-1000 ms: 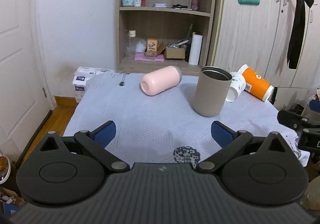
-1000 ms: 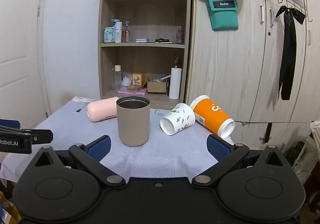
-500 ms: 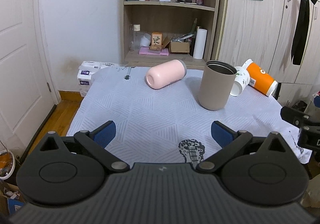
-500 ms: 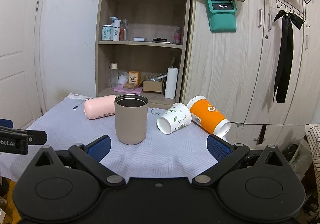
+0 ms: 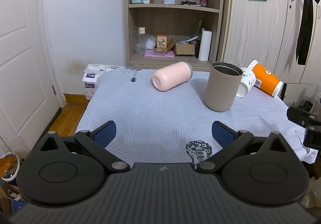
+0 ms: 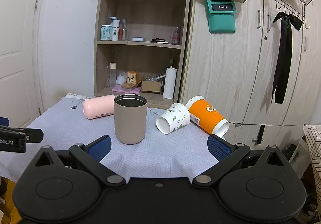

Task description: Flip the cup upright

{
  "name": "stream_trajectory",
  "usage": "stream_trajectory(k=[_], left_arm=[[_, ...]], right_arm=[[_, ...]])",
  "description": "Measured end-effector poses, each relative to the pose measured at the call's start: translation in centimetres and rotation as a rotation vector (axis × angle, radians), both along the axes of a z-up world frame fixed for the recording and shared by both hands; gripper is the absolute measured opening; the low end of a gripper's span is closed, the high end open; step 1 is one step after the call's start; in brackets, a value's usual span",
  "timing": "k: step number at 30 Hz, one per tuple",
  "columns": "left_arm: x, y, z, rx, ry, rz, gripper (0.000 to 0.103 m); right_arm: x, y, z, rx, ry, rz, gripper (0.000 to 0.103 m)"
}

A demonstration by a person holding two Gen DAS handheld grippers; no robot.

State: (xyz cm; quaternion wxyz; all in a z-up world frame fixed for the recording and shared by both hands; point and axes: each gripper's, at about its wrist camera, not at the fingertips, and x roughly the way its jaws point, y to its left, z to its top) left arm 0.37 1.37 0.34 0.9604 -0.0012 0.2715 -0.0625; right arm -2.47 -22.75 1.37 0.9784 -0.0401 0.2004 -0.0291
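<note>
A taupe cup [image 5: 223,85] [image 6: 130,118] stands upright with its mouth up on the cloth-covered table [image 5: 152,111]. A pink cup [image 5: 171,78] [image 6: 98,106] lies on its side behind it to the left. A white floral paper cup [image 5: 246,83] [image 6: 173,118] and an orange paper cup [image 5: 265,80] [image 6: 207,116] lie on their sides to the right. My left gripper [image 5: 164,135] is open and empty over the table's near edge. My right gripper [image 6: 158,147] is open and empty, short of the taupe cup.
A wooden shelf unit [image 6: 140,43] with bottles, boxes and a paper roll stands behind the table. Wardrobe doors [image 6: 250,63] lie to the right, a white door [image 5: 18,53] to the left. Tissue packs [image 5: 92,77] sit by the table's far left corner.
Both grippers have pulled back and risen a little, so the cups look smaller and farther. The cups have not moved. Both grippers stay open.
</note>
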Motion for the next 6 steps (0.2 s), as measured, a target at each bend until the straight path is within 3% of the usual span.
stream_trajectory(k=[6], left_arm=[[0.02,0.09,-0.02,0.0,0.002,0.0,0.103]], right_arm=[[-0.01,-0.07,0.04,-0.001,0.0,0.0,0.103]])
